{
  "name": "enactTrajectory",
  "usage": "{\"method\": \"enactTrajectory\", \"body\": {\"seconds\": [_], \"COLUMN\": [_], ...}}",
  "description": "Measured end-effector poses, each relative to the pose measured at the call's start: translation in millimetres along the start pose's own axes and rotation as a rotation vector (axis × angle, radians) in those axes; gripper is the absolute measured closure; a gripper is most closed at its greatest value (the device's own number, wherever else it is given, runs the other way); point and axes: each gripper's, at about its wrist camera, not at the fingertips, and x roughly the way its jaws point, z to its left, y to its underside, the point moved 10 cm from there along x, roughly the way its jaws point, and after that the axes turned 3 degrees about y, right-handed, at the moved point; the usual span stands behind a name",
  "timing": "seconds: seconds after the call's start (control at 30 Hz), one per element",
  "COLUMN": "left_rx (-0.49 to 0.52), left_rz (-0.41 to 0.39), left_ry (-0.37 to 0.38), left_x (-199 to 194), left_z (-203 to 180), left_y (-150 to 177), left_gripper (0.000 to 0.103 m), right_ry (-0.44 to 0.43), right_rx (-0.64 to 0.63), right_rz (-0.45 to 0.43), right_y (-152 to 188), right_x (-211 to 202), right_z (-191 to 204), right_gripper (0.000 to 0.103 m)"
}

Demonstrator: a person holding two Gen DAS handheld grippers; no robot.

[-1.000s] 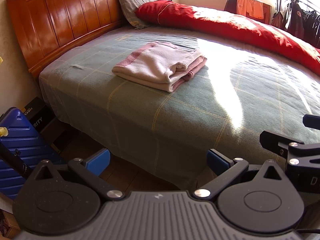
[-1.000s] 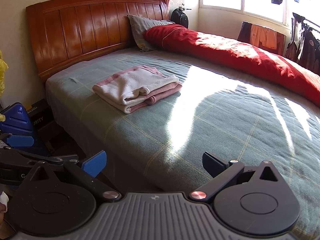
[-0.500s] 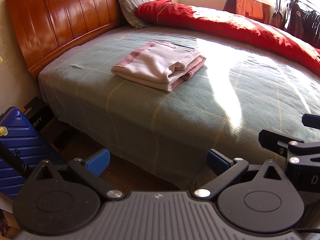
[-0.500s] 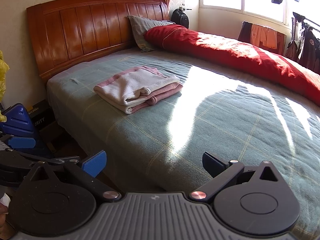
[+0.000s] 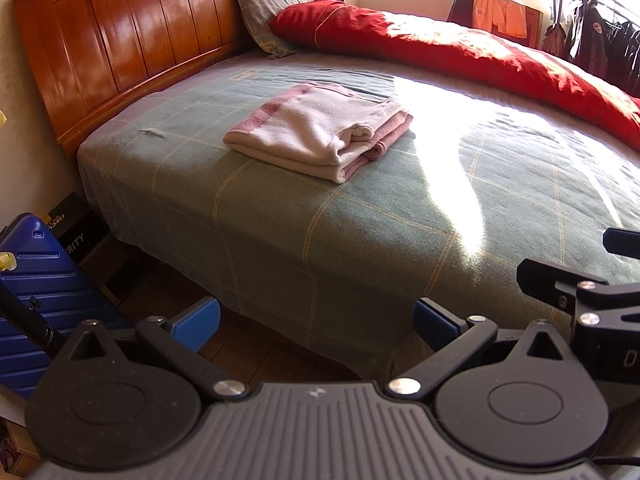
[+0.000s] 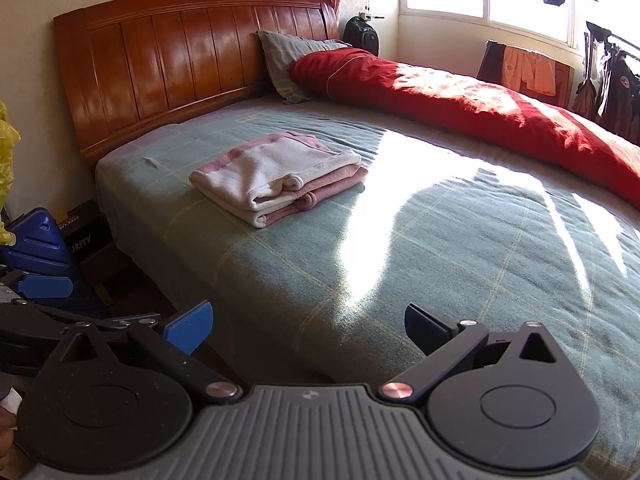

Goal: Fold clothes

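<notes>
A folded pink-and-cream knitted garment (image 5: 320,136) lay in the upper middle of the left wrist frame, resting on a grey-green checked bed cover (image 5: 360,232) near the polished reddish wooden headboard (image 5: 132,40) at upper left. The same garment (image 6: 280,176) sat left of centre in the right wrist frame. A bulky red quilt (image 5: 480,52) ran along the far side of the bed, from top centre to the right edge, with a grey pillow (image 5: 264,16) just beside its head end. At lower left stood a ribbed blue hard-shell suitcase (image 5: 36,280) on the floor. The left gripper (image 5: 316,324) hung at the bottom of its frame, off the near edge of the bed, its blue-padded jaws spread wide and holding nothing. The right gripper (image 6: 306,324) likewise showed wide, empty jaws at the bottom of its frame, well apart from the garment. The fold looked finished (a neat, squared stack with layers aligned), so the step in hand seemed to be standing back after completion. Any next move would call for another loose garment, and none lay on the bed; clothes hung near the window at upper right, too small to judge.
</notes>
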Motion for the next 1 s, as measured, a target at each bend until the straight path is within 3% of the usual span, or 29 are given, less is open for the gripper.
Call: {"method": "enactTrajectory", "body": {"seconds": [1.0], "left_rx": [-0.004], "left_rz": [0.009], "left_ry": [-0.001], "left_x": [1.0], "left_z": [2.3], "left_y": [2.8], "left_gripper": [0.000], "right_ry": [0.000], "right_rx": [-0.007], "right_rz": [0.007], "right_y": [1.9], "right_x": [1.0], "right_z": [2.5], "right_gripper": [0.000]}}
